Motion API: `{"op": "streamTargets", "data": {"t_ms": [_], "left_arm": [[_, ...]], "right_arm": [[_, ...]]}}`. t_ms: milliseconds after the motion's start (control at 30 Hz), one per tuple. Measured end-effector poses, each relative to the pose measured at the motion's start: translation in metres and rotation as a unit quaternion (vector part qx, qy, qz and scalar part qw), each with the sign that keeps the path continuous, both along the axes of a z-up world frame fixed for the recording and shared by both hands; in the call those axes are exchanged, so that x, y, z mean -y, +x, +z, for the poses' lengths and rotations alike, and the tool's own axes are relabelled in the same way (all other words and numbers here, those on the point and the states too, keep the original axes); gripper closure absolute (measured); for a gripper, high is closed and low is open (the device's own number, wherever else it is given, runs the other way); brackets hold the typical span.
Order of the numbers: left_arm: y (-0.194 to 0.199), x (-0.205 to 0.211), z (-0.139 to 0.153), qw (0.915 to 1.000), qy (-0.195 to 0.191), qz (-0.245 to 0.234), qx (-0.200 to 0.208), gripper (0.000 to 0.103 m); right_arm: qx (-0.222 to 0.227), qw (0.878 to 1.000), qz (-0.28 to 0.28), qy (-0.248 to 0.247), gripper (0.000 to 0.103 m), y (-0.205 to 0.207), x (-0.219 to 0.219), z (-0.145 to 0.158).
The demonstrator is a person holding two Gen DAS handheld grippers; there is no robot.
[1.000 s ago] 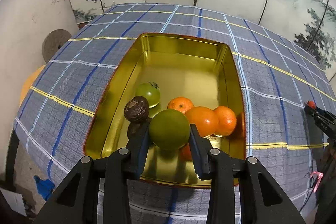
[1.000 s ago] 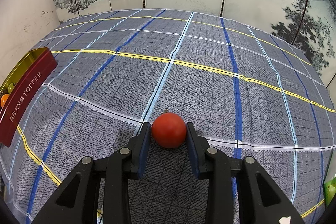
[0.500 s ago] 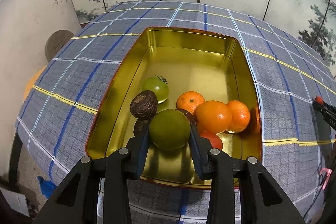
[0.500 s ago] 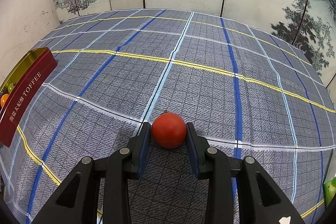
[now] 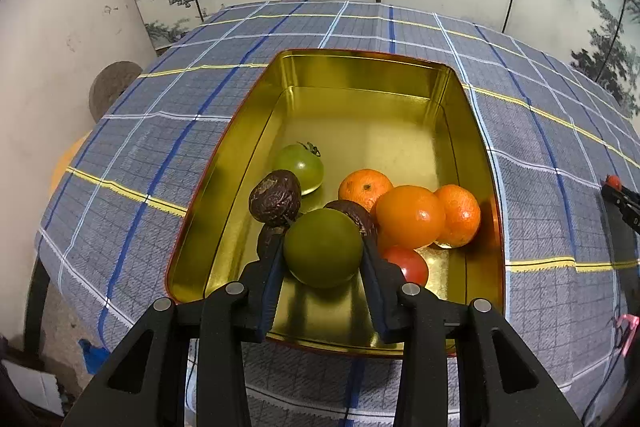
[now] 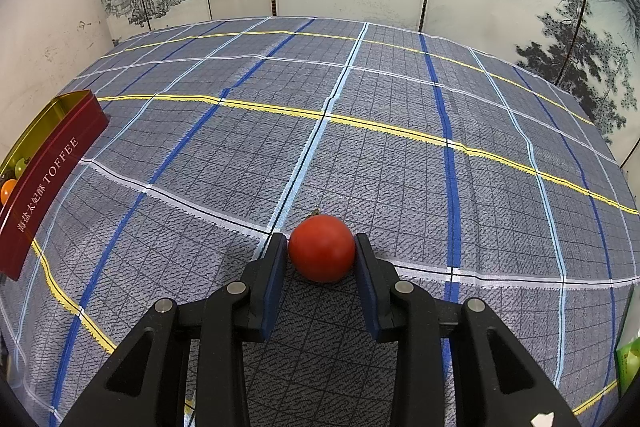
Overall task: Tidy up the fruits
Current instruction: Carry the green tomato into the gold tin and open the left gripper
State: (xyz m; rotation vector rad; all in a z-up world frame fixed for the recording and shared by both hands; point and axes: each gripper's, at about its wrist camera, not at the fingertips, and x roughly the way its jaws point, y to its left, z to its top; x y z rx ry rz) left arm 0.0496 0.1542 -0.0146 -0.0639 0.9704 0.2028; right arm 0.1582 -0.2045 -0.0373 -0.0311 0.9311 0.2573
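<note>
A gold-lined tin [image 5: 362, 89] on a blue plaid tablecloth [image 6: 360, 147] serves as the collecting point as a person sorts fruit with a pair of hand-held tongs. The left gripper [image 5: 323, 253] is closed on a round green fruit [image 5: 322, 247] and holds it over the near end of the tin, apparently to set it down among what is already gathered there: a green tomato [image 5: 300, 167], wrinkled dark passion fruits [image 5: 275, 197], three orange citrus fruits [image 5: 410, 215] bunched towards the right wall, and a small red tomato [image 5: 408, 263] partly behind the right finger. Well apart from the tin, out on the open cloth, the right gripper [image 6: 321, 253] has its pads pressed to either side of a red tomato [image 6: 322, 247] that seems to rest on the fabric, a grip that looks ready for the lift towards the tin. Only the tin's dark red outer wall [image 6: 48, 183] carries legible writing: the word "TOFFEE" in pale capitals after a row of Chinese characters too small to read with confidence. A green packet [image 6: 628, 363] at the table's edge shows no readable print
</note>
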Motion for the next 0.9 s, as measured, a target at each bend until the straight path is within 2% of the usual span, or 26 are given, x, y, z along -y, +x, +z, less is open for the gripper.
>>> {"op": "streamTargets", "data": {"t_ms": [667, 900], "left_arm": [[-0.0054, 0.0062, -0.0012, 0.9999, -0.010, -0.002, 0.002, 0.051], [-0.0099, 0.0099, 0.0017, 0.9999, -0.014, -0.004, 0.004, 0.050]], "right_arm": [[0.000, 1.000, -0.002, -0.001, 0.070, 0.0004, 0.0021, -0.0003], [0.000, 1.000, -0.002, -0.002, 0.070, 0.0003, 0.0024, -0.0003]]}}
